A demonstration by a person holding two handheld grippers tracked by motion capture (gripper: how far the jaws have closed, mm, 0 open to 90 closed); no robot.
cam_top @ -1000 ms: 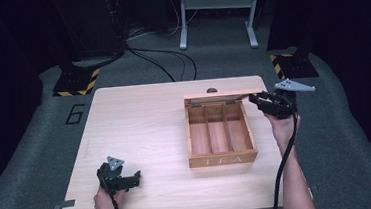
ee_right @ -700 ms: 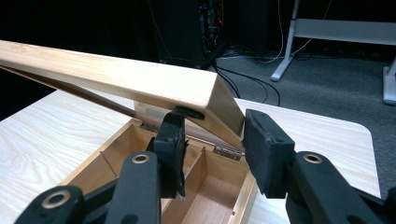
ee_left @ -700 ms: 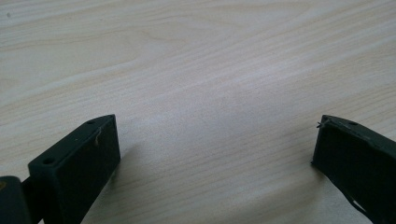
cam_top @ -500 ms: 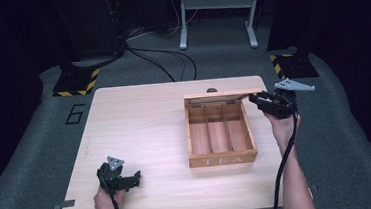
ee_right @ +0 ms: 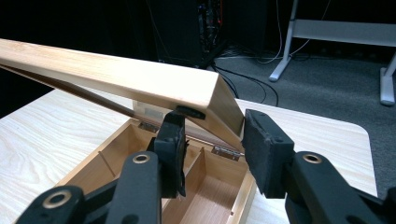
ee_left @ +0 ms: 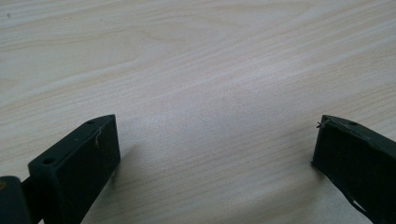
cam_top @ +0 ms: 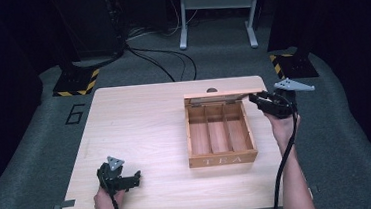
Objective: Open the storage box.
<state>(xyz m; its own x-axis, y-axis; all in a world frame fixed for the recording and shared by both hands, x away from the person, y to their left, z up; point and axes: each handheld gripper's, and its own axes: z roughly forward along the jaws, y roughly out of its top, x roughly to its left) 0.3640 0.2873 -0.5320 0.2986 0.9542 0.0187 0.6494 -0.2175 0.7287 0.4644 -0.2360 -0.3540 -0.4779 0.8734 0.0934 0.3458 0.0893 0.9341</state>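
A wooden tea box (cam_top: pixel 223 159) with three compartments inside stands right of the table's middle. Its lid (cam_top: pixel 223 93) is raised at the back on its hinges. My right gripper (cam_top: pixel 254 99) is at the lid's right end. In the right gripper view the lid (ee_right: pixel 116 77) slants over the box (ee_right: pixel 247 191), and the right gripper (ee_right: pixel 212 128) is shut on the lid's side wall, one jaw inside and one outside. My left gripper (cam_top: pixel 136 177) rests near the table's front left. In its own view the left gripper (ee_left: pixel 215 135) is open over bare wood.
The light wooden table (cam_top: pixel 140 123) has rounded corners and its far edge lies just behind the box. Grey carpet surrounds it, with cables (cam_top: pixel 165 61), a black stand base with yellow stripes (cam_top: pixel 74 80) and a white frame (cam_top: pixel 216 12) beyond.
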